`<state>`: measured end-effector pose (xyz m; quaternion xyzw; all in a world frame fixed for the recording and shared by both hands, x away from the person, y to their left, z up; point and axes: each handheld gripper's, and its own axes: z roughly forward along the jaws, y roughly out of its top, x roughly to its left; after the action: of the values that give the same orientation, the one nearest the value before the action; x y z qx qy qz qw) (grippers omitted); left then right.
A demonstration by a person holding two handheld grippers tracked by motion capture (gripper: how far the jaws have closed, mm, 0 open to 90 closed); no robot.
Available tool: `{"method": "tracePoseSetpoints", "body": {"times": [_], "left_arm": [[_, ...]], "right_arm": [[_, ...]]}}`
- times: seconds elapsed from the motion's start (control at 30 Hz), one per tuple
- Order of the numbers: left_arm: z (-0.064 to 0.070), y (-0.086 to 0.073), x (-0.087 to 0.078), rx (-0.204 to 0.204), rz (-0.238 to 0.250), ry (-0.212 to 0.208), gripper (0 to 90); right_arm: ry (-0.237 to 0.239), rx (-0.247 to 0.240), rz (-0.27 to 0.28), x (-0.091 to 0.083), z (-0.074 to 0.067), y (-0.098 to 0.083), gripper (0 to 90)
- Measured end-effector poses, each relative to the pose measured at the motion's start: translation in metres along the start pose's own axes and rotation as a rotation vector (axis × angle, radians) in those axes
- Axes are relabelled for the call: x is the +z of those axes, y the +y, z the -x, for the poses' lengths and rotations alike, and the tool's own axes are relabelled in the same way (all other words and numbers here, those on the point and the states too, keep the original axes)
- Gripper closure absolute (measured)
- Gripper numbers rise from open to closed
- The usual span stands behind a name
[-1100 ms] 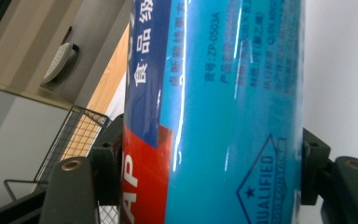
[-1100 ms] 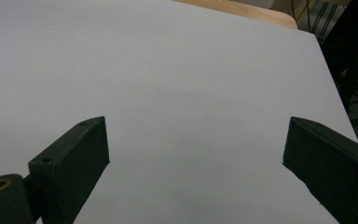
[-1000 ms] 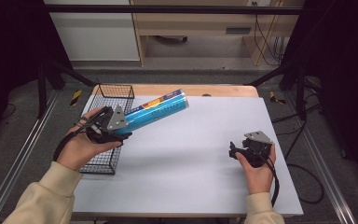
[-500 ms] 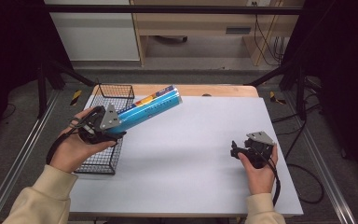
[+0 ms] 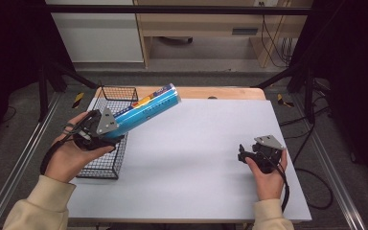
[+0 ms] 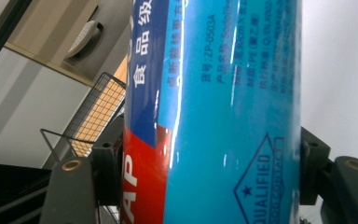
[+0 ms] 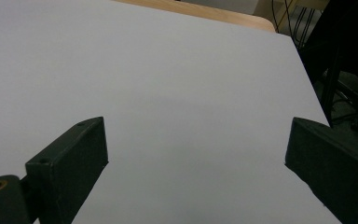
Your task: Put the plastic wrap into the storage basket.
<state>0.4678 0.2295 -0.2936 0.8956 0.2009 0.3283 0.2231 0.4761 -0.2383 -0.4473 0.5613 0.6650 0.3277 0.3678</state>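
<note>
Blue tube [image 6: 214, 116] clamped between black jaws — wire basket [image 6: 91, 116] behind.

The tube [image 6: 214, 112] has a glossy, smooth blue wrapper that looks like printed plastic film, with bright streaks of reflected light. The basket [image 5: 106, 143] is thin black metal wire mesh. The table [image 5: 206, 158] has a matt, smooth pale grey top, with a bare wood strip along its far edge. The right gripper [image 7: 196, 154] has matt black jaws.

Looks like a lab or recording workspace: white-topped table [image 5: 206, 158] ringed by black frame struts [image 5: 294, 72] and floor rails [image 5: 19, 163], loose cables [image 5: 273, 43] along a wooden bench [image 5: 211, 24], dark curtains at both sides.
</note>
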Motion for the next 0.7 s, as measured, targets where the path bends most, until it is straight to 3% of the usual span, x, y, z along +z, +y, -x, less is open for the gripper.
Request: {"method": "tracePoseSetpoints", "body": {"times": [0.27,0.7], "left_arm": [[0.008,-0.012,-0.013,-0.031,-0.076,0.038,31.5],[-0.003,-0.023,-0.023,-0.117,-0.108,0.084,31.5]], "right_arm": [[0.000,-0.005,0.019,-0.007,-0.005,0.002,6.1],[-0.005,-0.011,0.020,-0.008,-0.005,0.002,5.8]]}}
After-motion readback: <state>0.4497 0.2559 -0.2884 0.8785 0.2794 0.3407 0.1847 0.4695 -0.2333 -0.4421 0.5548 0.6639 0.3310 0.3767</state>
